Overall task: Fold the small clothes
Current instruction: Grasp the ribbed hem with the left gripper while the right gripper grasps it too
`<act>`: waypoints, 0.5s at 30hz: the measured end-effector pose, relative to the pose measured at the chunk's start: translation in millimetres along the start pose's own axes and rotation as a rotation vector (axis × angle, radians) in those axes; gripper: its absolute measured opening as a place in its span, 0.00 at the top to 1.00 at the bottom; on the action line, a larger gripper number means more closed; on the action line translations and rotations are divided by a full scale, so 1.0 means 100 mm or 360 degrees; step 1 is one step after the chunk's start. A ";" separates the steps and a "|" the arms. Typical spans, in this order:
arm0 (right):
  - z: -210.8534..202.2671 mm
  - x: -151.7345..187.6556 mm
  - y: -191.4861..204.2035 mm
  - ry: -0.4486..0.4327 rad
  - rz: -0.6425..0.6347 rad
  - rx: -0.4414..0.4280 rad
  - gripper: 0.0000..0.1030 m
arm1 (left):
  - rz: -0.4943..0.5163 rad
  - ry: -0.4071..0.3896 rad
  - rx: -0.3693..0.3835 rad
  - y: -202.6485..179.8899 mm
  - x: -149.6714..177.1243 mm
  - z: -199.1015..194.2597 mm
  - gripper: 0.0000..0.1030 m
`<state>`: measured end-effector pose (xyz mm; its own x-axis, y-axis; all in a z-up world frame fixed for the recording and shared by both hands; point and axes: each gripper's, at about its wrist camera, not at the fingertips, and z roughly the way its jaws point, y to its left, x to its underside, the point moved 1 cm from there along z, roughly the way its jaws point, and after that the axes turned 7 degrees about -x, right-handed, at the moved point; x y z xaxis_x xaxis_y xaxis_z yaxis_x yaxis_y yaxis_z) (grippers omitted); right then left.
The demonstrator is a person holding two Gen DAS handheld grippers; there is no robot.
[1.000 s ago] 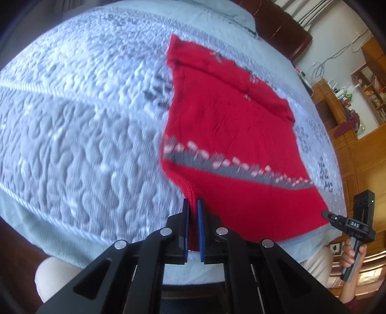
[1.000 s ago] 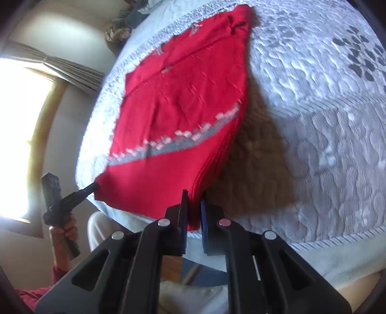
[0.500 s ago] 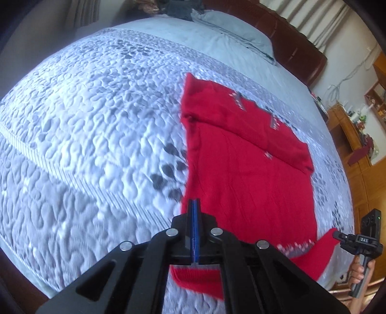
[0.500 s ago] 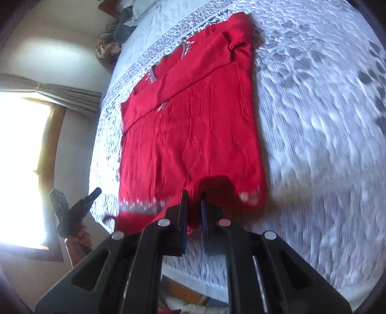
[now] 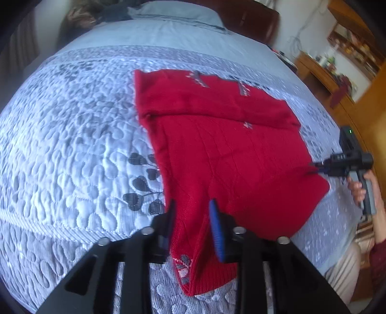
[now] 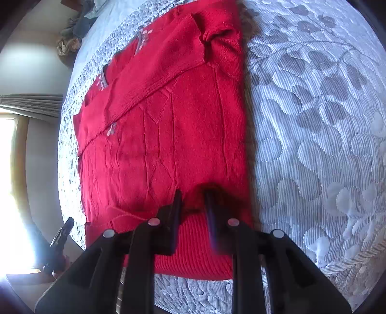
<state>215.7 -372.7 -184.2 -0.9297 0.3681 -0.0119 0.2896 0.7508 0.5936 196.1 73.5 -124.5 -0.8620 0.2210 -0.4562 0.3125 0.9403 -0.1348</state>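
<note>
Closest up, the left gripper (image 5: 191, 217) has its fingers partly apart, just been opening, with the near left corner of the red sweater (image 5: 224, 154) lying loose between them, not pinched. Same deal with the right gripper (image 6: 194, 205): fingers a narrow gap apart, just been opening, the ribbed hem sitting between them unclamped. The sweater lies flat on the bed's quilted grey bedspread (image 5: 72, 149), bottom part folded up over the body. Further back there's a pillow (image 5: 173, 14) by the headboard.
</note>
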 end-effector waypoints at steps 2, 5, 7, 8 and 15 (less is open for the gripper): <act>-0.05 0.04 0.00 -0.0020 -0.0021 0.0006 0.70 | 0.0087 0.0003 0.0039 -0.08 0.03 0.00 0.65; -0.21 0.12 0.05 -0.0088 -0.0131 0.0143 0.59 | 0.0216 0.0031 0.0069 -0.22 0.07 0.03 0.64; -0.27 0.14 0.07 -0.0109 -0.0171 0.0167 0.59 | 0.0328 0.0077 -0.0002 -0.33 0.11 0.09 0.64; -0.29 0.14 0.08 -0.0113 -0.0177 0.0157 0.59 | 0.0389 0.0096 -0.0045 -0.39 0.14 0.13 0.64; -0.45 0.29 0.17 -0.0147 -0.0238 0.0127 0.59 | 0.0395 0.0201 -0.0016 -0.41 0.19 0.28 0.73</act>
<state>183.3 -373.4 -138.3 -0.9401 0.2949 -0.1712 0.1701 0.8406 0.5143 178.0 31.8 -152.3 -0.8028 0.4748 -0.3608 0.5168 0.8558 -0.0237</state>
